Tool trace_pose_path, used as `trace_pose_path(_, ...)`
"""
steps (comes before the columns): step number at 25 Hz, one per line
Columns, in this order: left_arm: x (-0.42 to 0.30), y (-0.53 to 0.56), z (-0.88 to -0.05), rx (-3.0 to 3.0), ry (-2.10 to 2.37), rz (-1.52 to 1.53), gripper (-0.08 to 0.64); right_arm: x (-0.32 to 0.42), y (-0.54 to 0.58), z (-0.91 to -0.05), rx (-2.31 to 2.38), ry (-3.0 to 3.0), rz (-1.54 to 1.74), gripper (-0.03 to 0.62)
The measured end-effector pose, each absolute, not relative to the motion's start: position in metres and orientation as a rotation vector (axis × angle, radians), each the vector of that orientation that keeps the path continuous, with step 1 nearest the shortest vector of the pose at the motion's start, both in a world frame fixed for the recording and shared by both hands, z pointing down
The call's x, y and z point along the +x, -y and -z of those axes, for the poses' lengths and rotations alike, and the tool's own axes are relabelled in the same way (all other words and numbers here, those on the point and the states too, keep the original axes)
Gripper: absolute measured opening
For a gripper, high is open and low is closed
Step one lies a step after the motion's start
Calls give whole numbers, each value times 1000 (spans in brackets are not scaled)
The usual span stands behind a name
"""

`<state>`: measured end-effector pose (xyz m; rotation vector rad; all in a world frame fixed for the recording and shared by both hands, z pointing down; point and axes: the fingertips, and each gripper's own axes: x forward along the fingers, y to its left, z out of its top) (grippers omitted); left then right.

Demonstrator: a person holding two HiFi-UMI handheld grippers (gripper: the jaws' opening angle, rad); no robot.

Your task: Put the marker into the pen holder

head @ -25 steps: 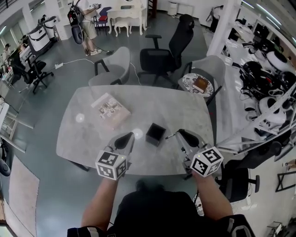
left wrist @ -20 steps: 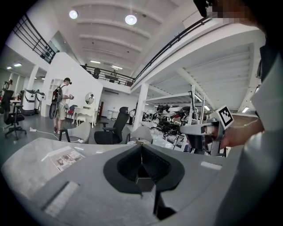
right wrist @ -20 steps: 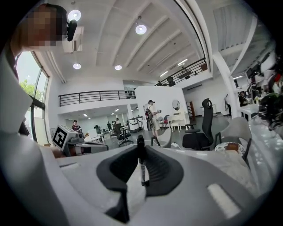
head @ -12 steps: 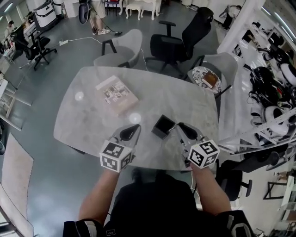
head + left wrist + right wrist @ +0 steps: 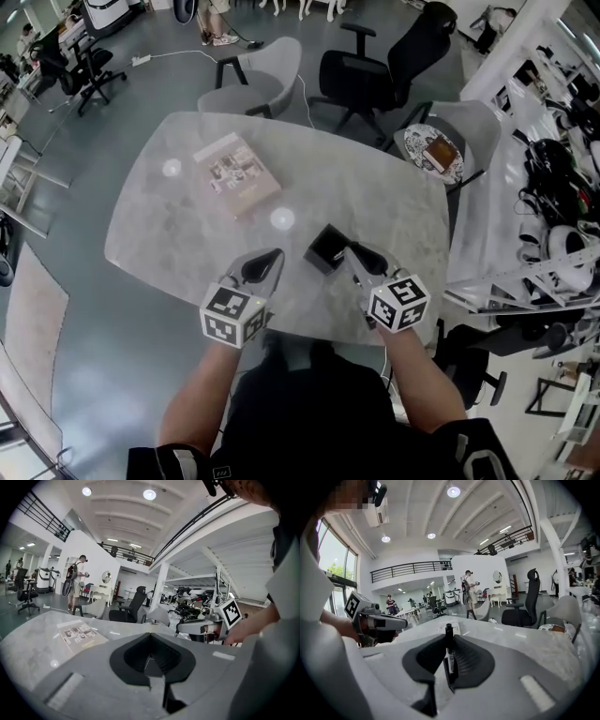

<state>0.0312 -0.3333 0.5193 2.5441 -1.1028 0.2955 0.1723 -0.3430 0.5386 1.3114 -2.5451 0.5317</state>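
Note:
A black square pen holder (image 5: 327, 248) stands on the pale marble table (image 5: 169, 234), near its front edge. My right gripper (image 5: 356, 255) sits just right of the holder, shut on a black marker (image 5: 449, 654) with a white label, which stands upright between the jaws. In the head view the marker's tip reaches toward the holder's right rim. My left gripper (image 5: 270, 258) hovers left of the holder with its jaws closed together and nothing in them (image 5: 151, 666). Each gripper view shows the other gripper across the table: the right one (image 5: 206, 627), the left one (image 5: 377, 623).
A book (image 5: 236, 175) lies on the far left part of the table. Grey and black chairs (image 5: 253, 80) stand behind the table, and one (image 5: 436, 150) at the right corner holds a small book. Shelves with gear (image 5: 562, 187) line the right side.
My right gripper has carried the marker left and forward, closer to the pen holder. The head view has tilted, so the table now sits higher in the frame.

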Motion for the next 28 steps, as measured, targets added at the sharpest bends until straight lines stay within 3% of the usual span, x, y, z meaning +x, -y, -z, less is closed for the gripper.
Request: trace_pose_path(28, 23, 326, -548, 2467, 1135, -360, 11, 162, 328, -611, 1172, 2411, -580, 64)
